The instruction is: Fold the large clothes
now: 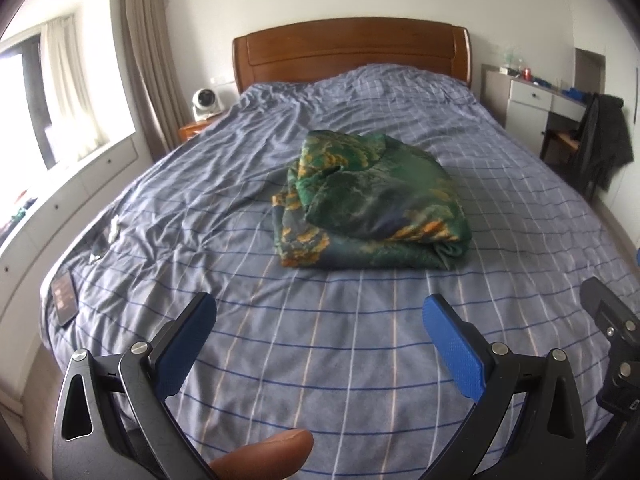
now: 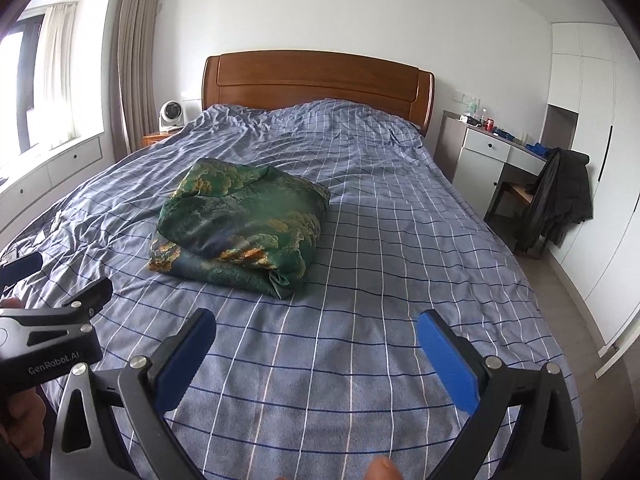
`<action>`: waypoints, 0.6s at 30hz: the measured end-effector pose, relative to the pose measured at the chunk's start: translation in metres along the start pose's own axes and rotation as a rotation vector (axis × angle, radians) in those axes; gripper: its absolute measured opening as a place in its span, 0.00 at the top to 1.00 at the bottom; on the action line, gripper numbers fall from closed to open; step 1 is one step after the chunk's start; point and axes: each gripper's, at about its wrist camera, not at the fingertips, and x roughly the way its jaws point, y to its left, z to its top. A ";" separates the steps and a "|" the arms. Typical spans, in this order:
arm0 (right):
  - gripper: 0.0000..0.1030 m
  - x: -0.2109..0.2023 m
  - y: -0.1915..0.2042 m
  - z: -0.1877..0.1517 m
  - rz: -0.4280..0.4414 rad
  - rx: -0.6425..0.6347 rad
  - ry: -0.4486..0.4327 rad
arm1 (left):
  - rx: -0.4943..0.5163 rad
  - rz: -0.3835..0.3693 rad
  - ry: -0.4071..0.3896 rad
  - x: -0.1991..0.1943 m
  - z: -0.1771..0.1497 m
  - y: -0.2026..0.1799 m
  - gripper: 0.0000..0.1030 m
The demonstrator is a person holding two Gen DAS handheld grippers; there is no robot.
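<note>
Blue checked bedding [image 1: 340, 360] covers the whole bed, and we take the green cloth [image 1: 372, 204] lying on it as our landmark. Behind the cloth stands the wooden headboard [image 2: 316, 84]; to the left of it a small white fan [image 1: 205, 104] sits on a bedside table, with curtains [image 2: 130, 52] and a bright window further left. To the right of the cloth we see a white desk [image 2: 488, 160] with small items on top too blurred to name, and a dark jacket [image 2: 560, 196] hung over a chair.

Several things are hard to read. The cloth is bundled in loose layers, so we cannot tell what kind of garment it is or how many folds it has. A dark flat device [image 1: 64, 296] lies left of the cloth near the bed's edge, its screen unreadable. Only a fingertip shows at the bottom of each wrist view.

Our left gripper [image 1: 320, 316] is spread wide, its blue pads holding nothing, above the bedding in front of the cloth and well apart from it. Our right gripper [image 2: 316, 332] is likewise spread wide and empty, in front of the cloth. Each gripper's black body is cut off at the edge of the other's view.
</note>
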 end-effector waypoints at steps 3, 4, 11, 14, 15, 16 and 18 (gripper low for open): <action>0.01 -0.001 0.000 -0.001 0.004 -0.005 0.005 | 0.009 0.015 0.001 0.001 0.000 -0.002 0.00; 0.01 -0.001 0.001 -0.001 0.005 -0.008 0.007 | 0.010 0.013 0.001 0.000 0.000 -0.003 0.00; 0.01 -0.001 0.002 0.000 0.008 -0.011 0.008 | 0.009 0.015 -0.007 -0.003 0.004 -0.003 0.00; 0.01 -0.001 0.002 0.000 0.008 -0.012 0.008 | 0.012 -0.002 0.005 -0.002 0.004 -0.004 0.00; 0.01 -0.002 0.002 0.000 0.010 -0.013 0.009 | 0.015 -0.003 0.007 -0.002 0.004 -0.004 0.00; 0.01 -0.002 0.002 0.000 0.011 -0.011 0.009 | 0.022 0.007 0.006 -0.001 0.004 -0.005 0.00; 0.01 -0.002 0.002 0.001 0.010 -0.011 0.010 | 0.025 0.019 0.002 -0.001 0.004 -0.005 0.00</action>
